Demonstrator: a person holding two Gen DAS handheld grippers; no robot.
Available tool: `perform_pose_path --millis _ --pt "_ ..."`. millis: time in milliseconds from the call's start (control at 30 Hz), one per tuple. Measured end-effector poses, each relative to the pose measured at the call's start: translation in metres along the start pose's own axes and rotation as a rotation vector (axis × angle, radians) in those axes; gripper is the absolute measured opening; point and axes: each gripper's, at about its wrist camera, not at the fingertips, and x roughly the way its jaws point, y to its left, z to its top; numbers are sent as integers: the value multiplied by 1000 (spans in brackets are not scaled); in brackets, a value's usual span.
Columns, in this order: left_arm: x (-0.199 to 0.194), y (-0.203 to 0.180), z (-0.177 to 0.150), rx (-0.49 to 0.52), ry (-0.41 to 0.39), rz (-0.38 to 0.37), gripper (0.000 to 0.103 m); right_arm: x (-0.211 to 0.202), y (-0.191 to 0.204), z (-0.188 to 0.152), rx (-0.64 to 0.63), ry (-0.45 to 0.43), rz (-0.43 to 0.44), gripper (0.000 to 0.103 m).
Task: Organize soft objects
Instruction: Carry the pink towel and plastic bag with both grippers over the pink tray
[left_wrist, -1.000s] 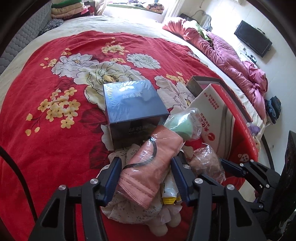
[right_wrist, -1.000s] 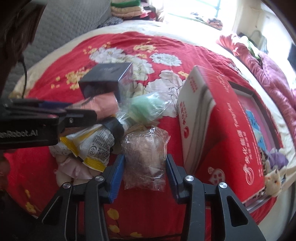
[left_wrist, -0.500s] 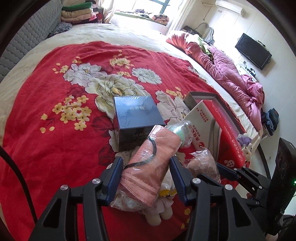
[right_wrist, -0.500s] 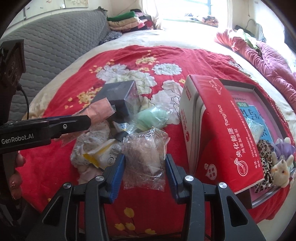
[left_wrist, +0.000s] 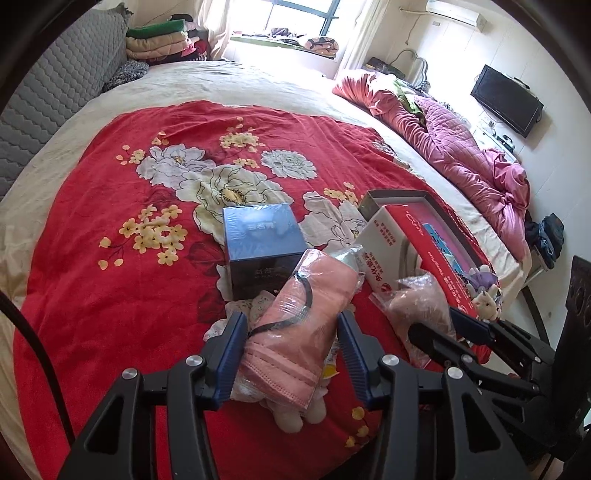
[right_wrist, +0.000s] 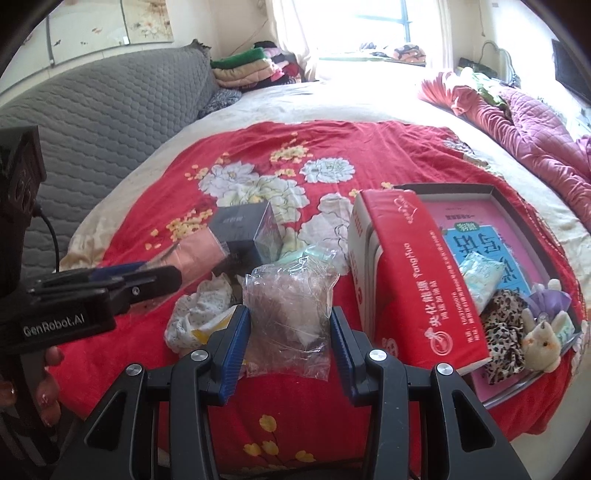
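My left gripper (left_wrist: 291, 321) is shut on a pink pack of face masks (left_wrist: 314, 280) in clear wrap with a black cord across it, and holds it above the red flowered blanket (left_wrist: 110, 295). To its right, my right gripper (right_wrist: 290, 314) is shut on a crinkled clear bag (right_wrist: 291, 295) with something soft and pinkish-brown inside, also held off the bed. From the right wrist view the left gripper (right_wrist: 147, 273) reaches in from the left with the pink pack (right_wrist: 199, 251). Below them lie a floral cloth (right_wrist: 195, 314), a yellow-white packet and a small plush toy (left_wrist: 291, 421).
An open flat box (right_wrist: 495, 194) at the right holds a pink book, a leopard-print cloth (right_wrist: 502, 332) and a plush rabbit (right_wrist: 543, 343); its red lid (right_wrist: 406, 266) leans on the left side. A dark blue box (left_wrist: 262, 240) and a green wrapped item (right_wrist: 306, 254) sit behind the pile. A purple quilt lies far right.
Both grippers have risen from the bed with their packs, and the pile and boxes now look farther below. The left jaws have drawn in slightly on the pink pack.
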Motion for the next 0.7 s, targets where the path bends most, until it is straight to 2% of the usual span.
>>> perform_pose_path --millis 267,700 --pt "-13 -24 -1 25 -17 -2 50 -23 -9 5 21 -48 -15 45" --pt "-24 -70 7 105 -34 6 50 -62 -49 12 119 -115 -37 45"
